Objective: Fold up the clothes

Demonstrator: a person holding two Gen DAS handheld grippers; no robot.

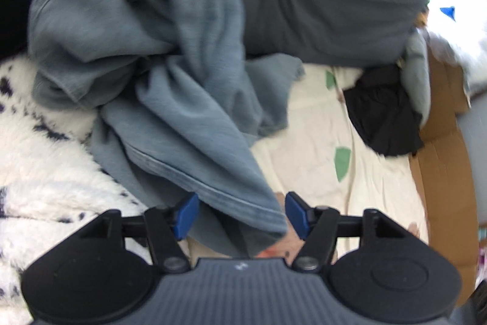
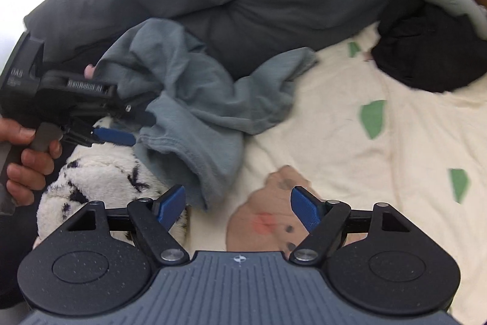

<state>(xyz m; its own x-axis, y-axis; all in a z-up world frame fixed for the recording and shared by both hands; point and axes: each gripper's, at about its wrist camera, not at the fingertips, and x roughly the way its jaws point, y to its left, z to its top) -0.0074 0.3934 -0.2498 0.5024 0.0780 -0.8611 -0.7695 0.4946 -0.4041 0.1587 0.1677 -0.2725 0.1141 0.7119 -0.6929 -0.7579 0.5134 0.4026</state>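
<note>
A crumpled blue-grey garment (image 1: 182,81) lies on the cream bedsheet (image 1: 322,136). Its hemmed edge (image 1: 231,197) runs down between the fingers of my left gripper (image 1: 242,213), which stands open; the blue pads (image 1: 185,212) flank the cloth without pinching it. In the right wrist view the same garment (image 2: 194,111) is at centre left. There the left gripper (image 2: 134,127) is held by a hand (image 2: 27,154) at the garment's left edge. My right gripper (image 2: 239,207) is open over the bare sheet (image 2: 350,172), just right of the garment's lower fold, with nothing between its fingers.
A dark grey duvet (image 1: 319,5) bulks behind the garment. A black garment (image 1: 383,118) lies at the right near a cardboard box (image 1: 441,166). A white fluffy blanket with dark marks (image 1: 45,172) is at the left. The sheet carries green patches (image 2: 373,118).
</note>
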